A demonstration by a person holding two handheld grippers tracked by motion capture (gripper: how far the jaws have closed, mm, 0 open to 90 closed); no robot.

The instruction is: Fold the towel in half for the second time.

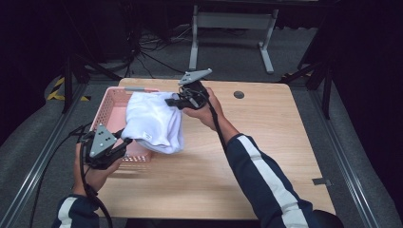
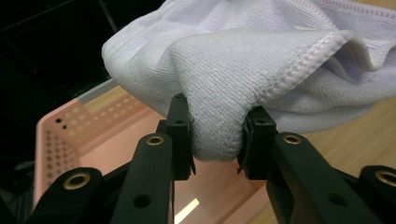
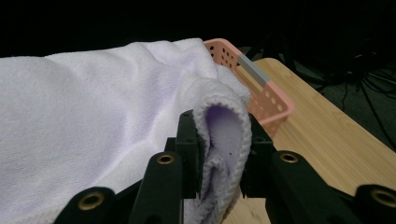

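The left gripper (image 1: 124, 138) is clamped on a bunched fold of the white towel (image 1: 154, 121), and the right gripper (image 1: 175, 101) pinches its hemmed edge, both with jaws narrowed onto the cloth. The towel hangs between them above the pink basket (image 1: 113, 107) at the counter's (image 1: 266, 142) left side, sagging over the basket's right rim. To do this step well, both hands should probably keep level and taut so no corner snags the rim. A small tag shows on the towel; no writing is legible.
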